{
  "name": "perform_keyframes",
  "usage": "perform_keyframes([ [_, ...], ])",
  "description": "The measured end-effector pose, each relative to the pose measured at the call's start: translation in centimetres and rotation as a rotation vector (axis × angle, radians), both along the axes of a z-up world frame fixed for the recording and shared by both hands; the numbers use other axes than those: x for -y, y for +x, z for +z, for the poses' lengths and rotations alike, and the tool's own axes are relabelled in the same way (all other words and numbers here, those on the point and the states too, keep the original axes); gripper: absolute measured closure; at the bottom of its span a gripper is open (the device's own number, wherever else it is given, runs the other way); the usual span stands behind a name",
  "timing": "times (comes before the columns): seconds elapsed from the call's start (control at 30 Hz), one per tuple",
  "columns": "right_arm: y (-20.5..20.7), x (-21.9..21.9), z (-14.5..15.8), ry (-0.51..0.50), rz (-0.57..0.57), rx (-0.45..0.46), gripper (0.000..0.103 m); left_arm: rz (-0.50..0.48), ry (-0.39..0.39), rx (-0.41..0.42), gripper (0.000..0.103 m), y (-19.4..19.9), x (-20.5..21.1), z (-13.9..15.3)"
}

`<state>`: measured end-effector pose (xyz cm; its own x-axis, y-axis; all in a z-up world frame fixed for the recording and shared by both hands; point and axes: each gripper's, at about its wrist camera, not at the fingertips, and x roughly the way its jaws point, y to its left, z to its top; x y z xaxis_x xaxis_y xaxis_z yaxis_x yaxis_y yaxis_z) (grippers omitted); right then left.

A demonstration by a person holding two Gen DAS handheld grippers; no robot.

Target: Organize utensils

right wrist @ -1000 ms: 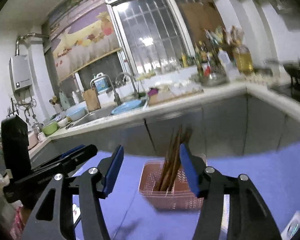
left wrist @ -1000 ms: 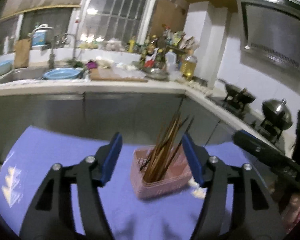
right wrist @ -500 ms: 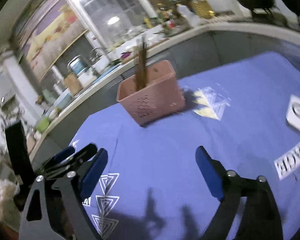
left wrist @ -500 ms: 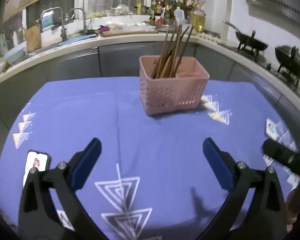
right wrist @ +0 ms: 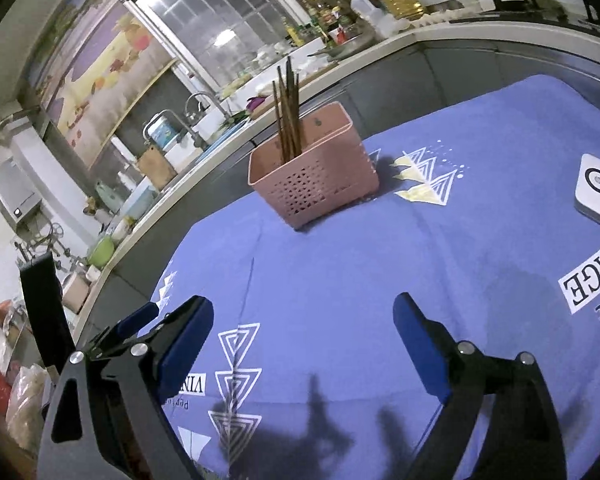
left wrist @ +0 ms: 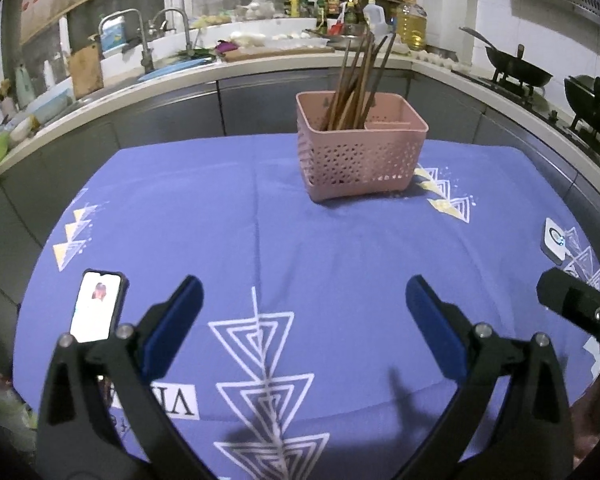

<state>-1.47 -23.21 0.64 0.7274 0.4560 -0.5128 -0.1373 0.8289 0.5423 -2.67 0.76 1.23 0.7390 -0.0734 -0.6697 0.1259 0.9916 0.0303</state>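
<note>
A pink perforated basket [left wrist: 360, 152] stands at the far side of the blue tablecloth [left wrist: 300, 248]. Several brown chopsticks [left wrist: 358, 80] stand upright in its left compartment; the right compartment looks empty. The basket [right wrist: 314, 176] and chopsticks [right wrist: 287, 116] also show in the right wrist view. My left gripper [left wrist: 300, 320] is open and empty, low over the near part of the cloth. My right gripper [right wrist: 302, 336] is open and empty too, near the front edge. The left gripper's fingers [right wrist: 138, 320] show at the left of the right wrist view.
A phone [left wrist: 96, 306] lies on the cloth at the near left. A small white device [left wrist: 556, 240] lies at the right edge, also in the right wrist view [right wrist: 596, 190]. Kitchen counter, sink and stove with woks [left wrist: 508, 72] curve behind the table.
Both grippers have pulled back from the basket toward the near edge and opened wider. The basket with chopsticks stays in place.
</note>
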Motion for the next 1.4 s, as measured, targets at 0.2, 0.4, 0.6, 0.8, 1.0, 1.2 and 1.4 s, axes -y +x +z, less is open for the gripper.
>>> perform_keyframes([
  [0.2, -0.3, -0.2, 0.1, -0.015, -0.01, -0.002, 0.013, -0.005, 0.035, -0.041, 0.006, -0.1, 0.3, -0.4],
  [0.4, -0.6, -0.2, 0.1, -0.022, -0.067, 0.007, 0.004, 0.034, 0.075, -0.041, 0.006, -0.2, 0.1, -0.3],
  [0.6, -0.2, -0.4, -0.2, -0.025, -0.034, -0.021, 0.004, 0.072, 0.112, -0.01, 0.006, -0.3, -0.2, 0.2],
  [0.8, 0.3, -1.1, -1.8, -0.039, 0.017, -0.098, 0.004, 0.097, 0.184, 0.027, 0.006, -0.3, 0.1, 0.5],
  [1.0, -0.3, -1.4, -1.8, -0.072, 0.01, -0.083, 0.004, 0.096, 0.203, 0.029, 0.006, -0.2, 0.1, 0.3],
  [1.2, -2.0, -1.4, -2.0, -0.091, -0.041, -0.067, 0.004, 0.096, 0.208, 0.035, 0.006, 0.1, -0.2, 0.2],
  [1.4, -6.4, -3.1, -3.2, -0.211, -0.079, -0.023, 0.004, 0.103, 0.178, 0.044, 0.006, 0.7, -1.1, 0.4],
])
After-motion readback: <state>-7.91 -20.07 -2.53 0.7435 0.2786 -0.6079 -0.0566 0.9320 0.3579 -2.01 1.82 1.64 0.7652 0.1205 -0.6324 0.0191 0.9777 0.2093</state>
